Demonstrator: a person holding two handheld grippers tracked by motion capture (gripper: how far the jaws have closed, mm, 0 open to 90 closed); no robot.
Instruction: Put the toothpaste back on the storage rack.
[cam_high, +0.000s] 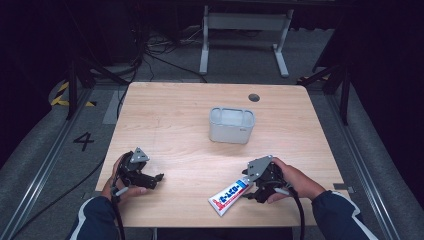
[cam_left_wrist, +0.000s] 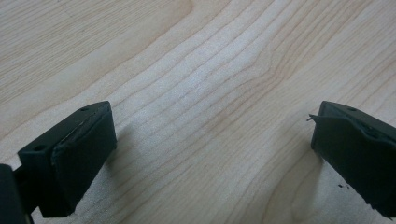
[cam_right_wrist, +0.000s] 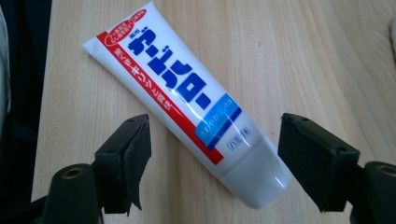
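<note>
A light wooden table (cam_high: 165, 120) stands on a grey carpeted floor (cam_high: 240, 62). A small dark round cap (cam_high: 254, 97) sits in the tabletop near its far edge. Beyond the table stands a white metal frame (cam_high: 245, 22), with black cables (cam_high: 160, 50) tangled to its left. Left of the table, the floor bears a painted number 4 (cam_high: 83, 141), yellow-and-black tape (cam_high: 62, 95) and a metal rail (cam_high: 45, 165).
</note>
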